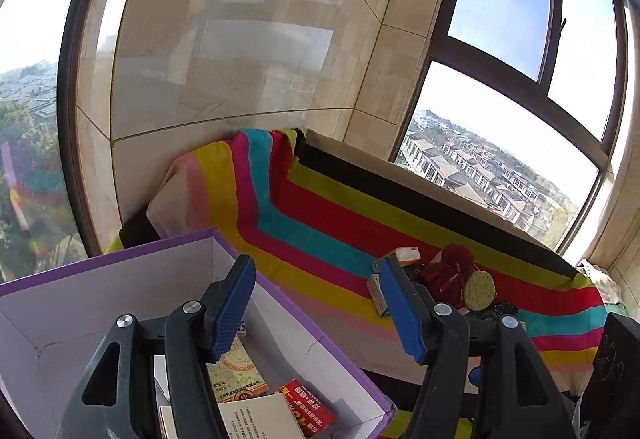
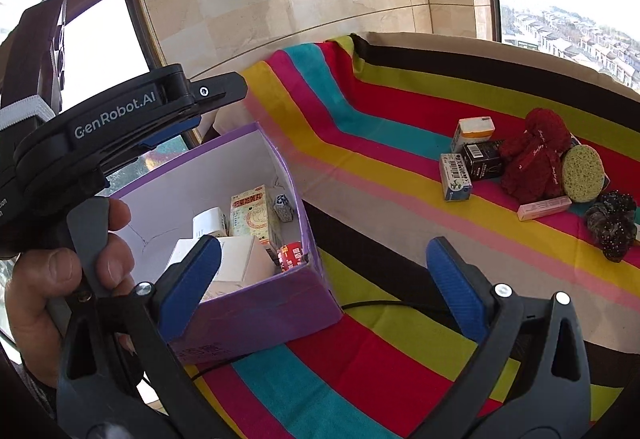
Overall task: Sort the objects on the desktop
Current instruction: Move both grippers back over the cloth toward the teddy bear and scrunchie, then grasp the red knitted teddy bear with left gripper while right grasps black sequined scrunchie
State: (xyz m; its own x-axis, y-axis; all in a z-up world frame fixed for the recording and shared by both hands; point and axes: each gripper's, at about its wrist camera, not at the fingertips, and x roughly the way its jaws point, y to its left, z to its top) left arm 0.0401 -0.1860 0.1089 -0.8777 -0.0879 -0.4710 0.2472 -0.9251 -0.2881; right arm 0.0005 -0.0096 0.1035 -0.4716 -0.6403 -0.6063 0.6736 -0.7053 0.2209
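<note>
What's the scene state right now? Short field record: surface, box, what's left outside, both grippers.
surface: striped cloth
box: purple box, open top, holds several small cartons
unsorted pile: small cartons, black carton, red fabric bundle, round yellow sponge, pink tube, dark scrunchie
left gripper: open, empty, over the box's edge
right gripper: open, empty

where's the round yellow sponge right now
In the right wrist view the sponge sits at the far right of the striped cloth, leaning against the red fabric bundle, with the pink box just in front of it.
</note>
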